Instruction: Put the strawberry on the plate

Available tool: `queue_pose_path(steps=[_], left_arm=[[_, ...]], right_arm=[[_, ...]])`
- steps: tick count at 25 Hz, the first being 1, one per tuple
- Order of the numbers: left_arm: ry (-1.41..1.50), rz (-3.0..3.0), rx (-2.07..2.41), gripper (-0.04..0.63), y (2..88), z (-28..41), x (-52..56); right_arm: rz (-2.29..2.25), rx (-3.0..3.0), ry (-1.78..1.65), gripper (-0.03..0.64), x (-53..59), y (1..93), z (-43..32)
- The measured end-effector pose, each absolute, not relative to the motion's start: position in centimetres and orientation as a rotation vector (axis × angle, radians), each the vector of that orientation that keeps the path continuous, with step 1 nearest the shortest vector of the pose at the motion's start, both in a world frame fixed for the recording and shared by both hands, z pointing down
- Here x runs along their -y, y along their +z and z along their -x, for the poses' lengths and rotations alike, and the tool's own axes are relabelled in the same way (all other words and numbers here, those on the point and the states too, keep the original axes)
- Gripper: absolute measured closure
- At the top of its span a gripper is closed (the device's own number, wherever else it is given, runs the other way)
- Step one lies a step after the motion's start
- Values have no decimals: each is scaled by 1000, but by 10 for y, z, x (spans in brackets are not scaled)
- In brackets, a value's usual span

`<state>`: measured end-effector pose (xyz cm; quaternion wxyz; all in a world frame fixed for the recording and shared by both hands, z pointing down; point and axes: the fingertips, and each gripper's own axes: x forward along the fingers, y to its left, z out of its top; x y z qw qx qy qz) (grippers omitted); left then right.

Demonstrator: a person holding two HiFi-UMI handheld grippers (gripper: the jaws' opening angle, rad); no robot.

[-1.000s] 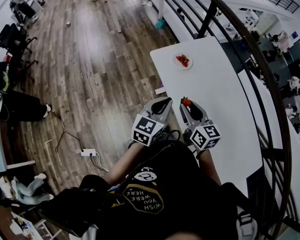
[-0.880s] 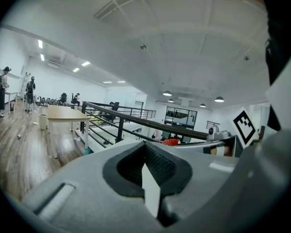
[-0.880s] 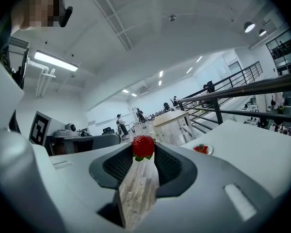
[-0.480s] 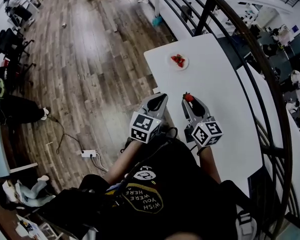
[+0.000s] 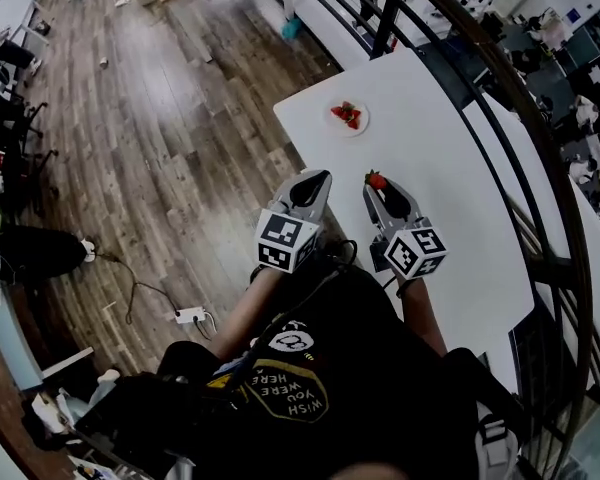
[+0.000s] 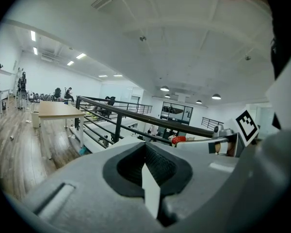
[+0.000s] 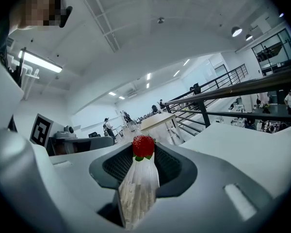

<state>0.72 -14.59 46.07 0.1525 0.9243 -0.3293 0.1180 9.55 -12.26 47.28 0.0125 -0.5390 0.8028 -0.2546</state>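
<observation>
Though nearer plate (image 5: 348,115), strawberry (image 7: 143,146) still in right gripper (image 5: 379,186)

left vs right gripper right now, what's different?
The right gripper is shut on the strawberry, pinched at its tips; the left gripper is shut with nothing between its jaws. The right gripper sits further in over the white table; the left gripper is by the table's left edge. Both point toward the plate.
</observation>
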Motion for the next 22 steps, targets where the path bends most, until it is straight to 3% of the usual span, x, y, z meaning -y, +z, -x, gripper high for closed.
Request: queue_pose_path(steps=[22], left_arm=[[382,-2631,704,595,502,2,243]], right_arm=[[1886,-2425,-886,474,212,504,-80]])
